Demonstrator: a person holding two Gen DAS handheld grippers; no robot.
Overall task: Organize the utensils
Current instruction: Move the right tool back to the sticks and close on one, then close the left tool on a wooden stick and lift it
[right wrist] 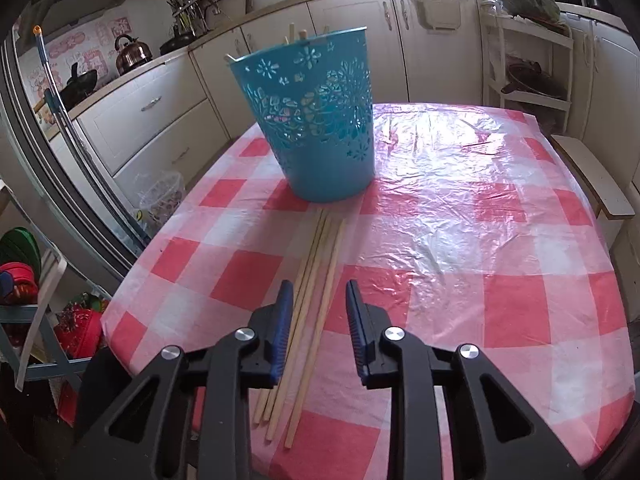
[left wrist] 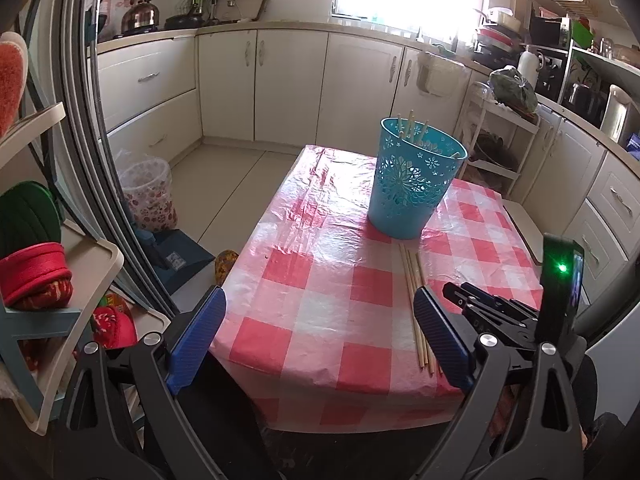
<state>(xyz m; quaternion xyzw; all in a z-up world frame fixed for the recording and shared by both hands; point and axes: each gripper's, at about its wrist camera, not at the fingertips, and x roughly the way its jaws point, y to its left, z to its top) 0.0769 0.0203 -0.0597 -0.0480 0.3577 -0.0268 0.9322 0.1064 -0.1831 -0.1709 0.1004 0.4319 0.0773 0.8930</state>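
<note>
A blue cut-out basket (right wrist: 324, 120) stands on the red-and-white checked tablecloth (right wrist: 480, 240) with several wooden chopsticks (right wrist: 296, 34) upright inside. Several more chopsticks (right wrist: 312, 304) lie side by side on the cloth, running from the basket's base to the near edge. My right gripper (right wrist: 318, 320) straddles these loose chopsticks; its blue pads stand apart, with a gap on the right side, so it is open. In the left wrist view my left gripper (left wrist: 320, 340) hangs wide open and holds nothing over the table's near corner, left of the chopsticks (left wrist: 416, 304) and short of the basket (left wrist: 412, 184).
A shelf rack with red and green slippers (left wrist: 36, 272) stands at the left by the fridge door. A lined waste bin (left wrist: 148, 196) sits on the floor. A white bench (right wrist: 592, 184) flanks the table's right side. Kitchen cabinets ring the room.
</note>
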